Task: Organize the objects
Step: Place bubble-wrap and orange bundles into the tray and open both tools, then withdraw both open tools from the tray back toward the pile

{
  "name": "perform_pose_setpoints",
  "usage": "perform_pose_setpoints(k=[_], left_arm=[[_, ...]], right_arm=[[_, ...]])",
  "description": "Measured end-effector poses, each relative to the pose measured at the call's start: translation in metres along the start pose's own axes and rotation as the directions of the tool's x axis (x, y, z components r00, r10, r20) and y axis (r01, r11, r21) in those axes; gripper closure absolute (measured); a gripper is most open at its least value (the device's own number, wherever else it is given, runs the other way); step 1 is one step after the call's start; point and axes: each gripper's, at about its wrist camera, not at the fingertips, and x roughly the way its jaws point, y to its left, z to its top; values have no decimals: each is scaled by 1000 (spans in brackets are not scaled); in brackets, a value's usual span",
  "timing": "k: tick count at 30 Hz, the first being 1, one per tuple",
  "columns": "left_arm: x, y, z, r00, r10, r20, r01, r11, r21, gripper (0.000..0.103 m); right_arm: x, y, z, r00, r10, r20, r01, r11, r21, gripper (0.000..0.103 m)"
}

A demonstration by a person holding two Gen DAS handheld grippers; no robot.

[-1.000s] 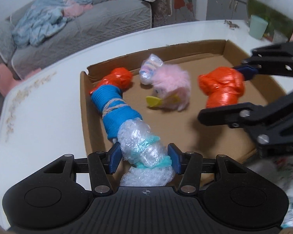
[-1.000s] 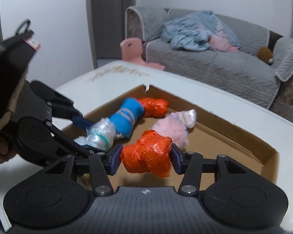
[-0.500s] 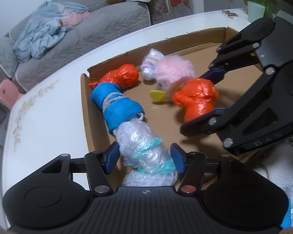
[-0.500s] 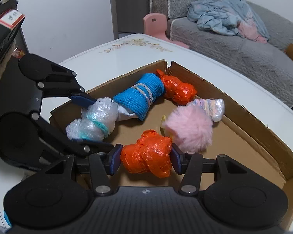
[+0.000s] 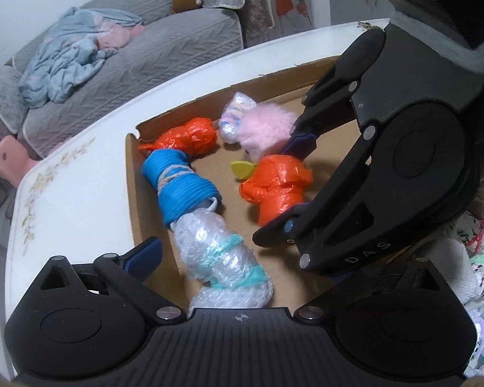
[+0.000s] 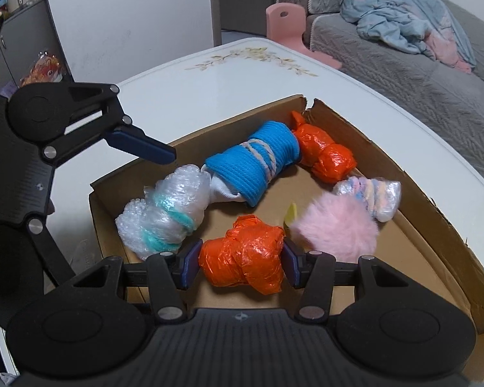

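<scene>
A shallow cardboard box (image 6: 432, 213) lies on the white table (image 6: 209, 80). In its near corner rests a bubble-wrap bundle with a teal band (image 5: 219, 258) (image 6: 164, 213). My left gripper (image 5: 238, 258) straddles it and its jaws are opening wide, the pads clear of the wrap. Only one of its fingers (image 6: 138, 143) shows in the right wrist view. My right gripper (image 6: 242, 262) (image 5: 290, 183) is shut on an orange plastic bundle (image 6: 242, 258) (image 5: 274, 187), low over the box floor. Beyond lie a blue sock roll (image 6: 258, 164), a second orange bundle (image 6: 326, 154), a pink fluffy ball (image 6: 335, 229) and a pastel wrapped roll (image 6: 374, 196).
A small yellow piece (image 5: 242, 169) lies beside the pink ball. More wrapped bundles are heaped (image 5: 477, 258) outside the box at the right. Past the table stand a grey sofa with clothes (image 5: 80, 58) and a pink stool (image 6: 287, 19). The right gripper's body crowds the left gripper's right side.
My left jaws have spread wide and let go of the bubble-wrap bundle, which now lies in the box. My right gripper has carried the orange bundle closer to the other items.
</scene>
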Motion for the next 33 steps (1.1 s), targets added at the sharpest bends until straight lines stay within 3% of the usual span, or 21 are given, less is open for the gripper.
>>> perform_pose_setpoints(k=[26, 33], left_arm=[[-39, 11, -9, 998, -16, 59, 21, 997, -78, 1], [-53, 25, -17, 997, -12, 77, 27, 980, -197, 1]], right_arm=[[-30, 4, 7, 998, -43, 49, 42, 999, 29, 35], [-46, 1, -4, 995, -73, 68, 70, 996, 55, 31]])
